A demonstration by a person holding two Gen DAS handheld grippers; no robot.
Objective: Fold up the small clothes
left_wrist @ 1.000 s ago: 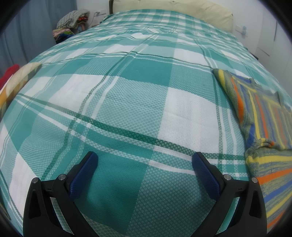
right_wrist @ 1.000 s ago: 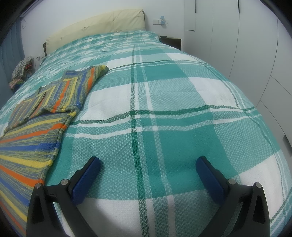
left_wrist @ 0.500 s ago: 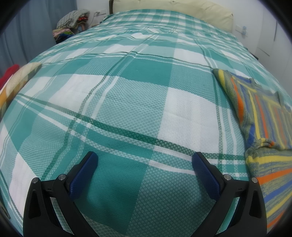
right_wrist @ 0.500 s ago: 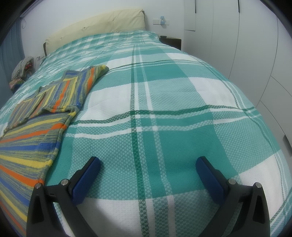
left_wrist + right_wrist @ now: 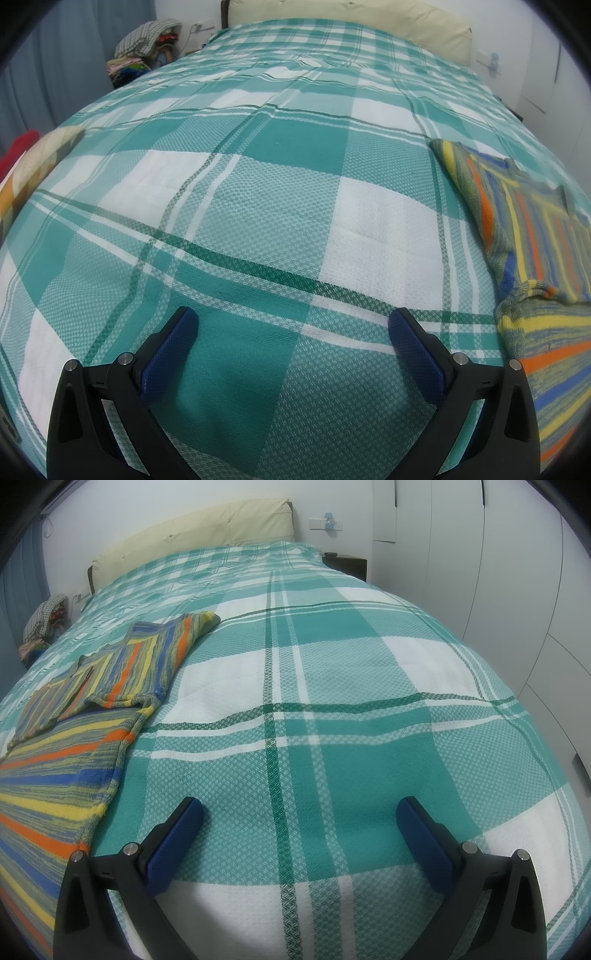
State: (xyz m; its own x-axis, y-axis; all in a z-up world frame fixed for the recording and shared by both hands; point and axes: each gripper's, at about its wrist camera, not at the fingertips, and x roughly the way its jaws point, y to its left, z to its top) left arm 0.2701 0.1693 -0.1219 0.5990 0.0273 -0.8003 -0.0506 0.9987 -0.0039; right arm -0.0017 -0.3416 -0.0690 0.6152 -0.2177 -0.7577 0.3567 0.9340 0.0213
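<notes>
A small striped knit sweater (image 5: 528, 236) in yellow, orange, blue and grey lies flat on the green plaid bed (image 5: 280, 192), at the right edge of the left wrist view. It also shows at the left of the right wrist view (image 5: 92, 701), sleeves folded over the chest. My left gripper (image 5: 293, 328) is open and empty over bare bedspread, left of the sweater. My right gripper (image 5: 299, 816) is open and empty over the bedspread (image 5: 351, 701), right of the sweater.
A cream headboard (image 5: 192, 535) stands at the bed's far end. A pile of clothes (image 5: 144, 48) sits beside the bed at the far left by a blue curtain. White wardrobe doors (image 5: 517, 572) line the right side. A dark nightstand (image 5: 347, 563) stands by the headboard.
</notes>
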